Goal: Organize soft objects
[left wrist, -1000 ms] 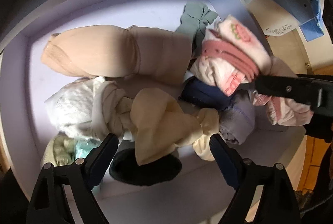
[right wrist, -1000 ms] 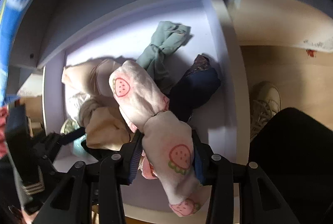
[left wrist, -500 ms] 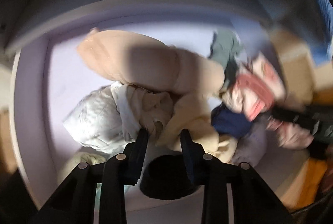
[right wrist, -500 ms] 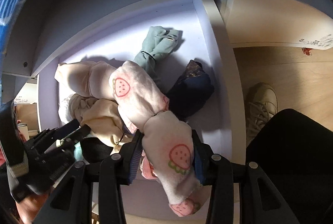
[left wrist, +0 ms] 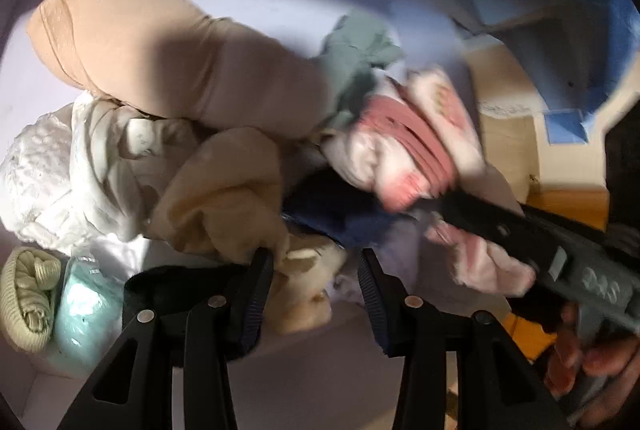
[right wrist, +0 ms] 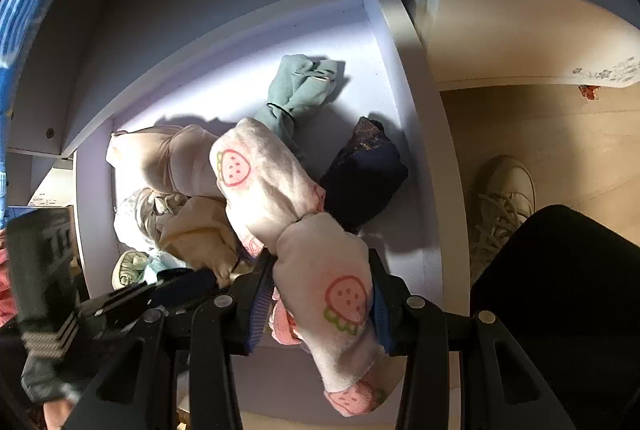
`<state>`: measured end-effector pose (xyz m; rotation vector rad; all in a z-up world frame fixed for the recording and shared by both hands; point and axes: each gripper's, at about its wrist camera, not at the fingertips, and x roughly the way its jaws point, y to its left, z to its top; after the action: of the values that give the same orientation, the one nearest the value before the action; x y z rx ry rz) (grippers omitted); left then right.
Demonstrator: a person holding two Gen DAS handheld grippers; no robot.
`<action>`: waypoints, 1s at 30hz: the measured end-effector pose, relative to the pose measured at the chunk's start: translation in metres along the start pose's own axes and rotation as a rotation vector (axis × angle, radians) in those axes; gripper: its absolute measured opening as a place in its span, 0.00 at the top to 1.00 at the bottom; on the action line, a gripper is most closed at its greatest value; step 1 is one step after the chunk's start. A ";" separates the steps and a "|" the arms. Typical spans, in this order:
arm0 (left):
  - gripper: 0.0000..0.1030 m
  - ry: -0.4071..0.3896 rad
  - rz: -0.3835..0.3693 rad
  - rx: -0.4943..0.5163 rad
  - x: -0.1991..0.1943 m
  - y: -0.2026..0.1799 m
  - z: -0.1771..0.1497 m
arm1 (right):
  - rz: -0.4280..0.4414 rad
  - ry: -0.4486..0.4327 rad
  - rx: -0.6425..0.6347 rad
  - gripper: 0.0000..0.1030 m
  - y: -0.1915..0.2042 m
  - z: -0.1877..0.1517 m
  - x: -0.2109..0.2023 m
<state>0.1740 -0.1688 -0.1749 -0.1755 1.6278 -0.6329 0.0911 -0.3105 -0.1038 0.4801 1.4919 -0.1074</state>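
Clamped right tongs (right wrist: 322, 270) on the strawberry-print bundle (right wrist: 264, 190), pads pressed to both flanks of its lower half, above the front of the white compartment (right wrist: 412, 134). Found left tongs (left wrist: 314, 262) narrow and opening, with the tail of the tan knotted bundle (left wrist: 224, 190) between the jaws; could not tell through the blur whether either pad touched cloth. Saw the tan knotted bundle touching the strawberry-print bundle on its left. Noted the beige stocking roll (right wrist: 160, 158) also left of it but farther back, the green bundle (right wrist: 300, 90) just behind it, the navy bundle (right wrist: 364, 178) against its right side. Spotted the white textured bundle (left wrist: 52, 166), the yellow-green roll (left wrist: 24, 294) and the mint piece (left wrist: 80, 306) well left of it, past the tan one
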 end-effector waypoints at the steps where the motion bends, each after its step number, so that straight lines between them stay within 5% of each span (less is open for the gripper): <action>1: 0.57 -0.003 -0.021 -0.016 0.003 0.001 0.003 | -0.001 0.002 -0.001 0.58 0.000 0.000 0.001; 5: 0.55 -0.011 -0.023 -0.027 0.006 -0.002 0.010 | 0.002 0.005 0.001 0.58 0.000 0.000 0.002; 9: 0.55 -0.049 0.171 -0.062 -0.013 -0.005 0.008 | 0.009 0.000 0.005 0.58 0.001 0.001 0.002; 13: 0.54 -0.024 0.145 -0.126 0.001 0.010 0.007 | 0.002 -0.002 -0.006 0.58 0.004 0.001 0.005; 16: 0.37 0.007 0.029 -0.116 0.022 0.006 0.011 | 0.002 -0.003 -0.013 0.58 0.005 0.000 0.005; 19: 0.30 0.038 0.045 -0.099 0.041 0.002 0.010 | -0.006 -0.001 -0.005 0.57 0.002 0.000 0.005; 21: 0.32 0.034 0.057 -0.092 0.047 0.002 0.008 | -0.005 0.004 0.006 0.57 0.000 -0.001 0.007; 23: 0.62 0.032 0.048 -0.114 0.048 0.006 0.008 | 0.001 0.009 0.011 0.57 0.000 -0.001 0.008; 30: 0.69 -0.024 -0.017 -0.171 0.027 0.018 -0.009 | 0.032 -0.003 0.004 0.57 0.007 -0.001 0.005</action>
<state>0.1649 -0.1633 -0.2066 -0.3218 1.6587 -0.5023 0.0934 -0.3028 -0.1074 0.5060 1.4804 -0.0860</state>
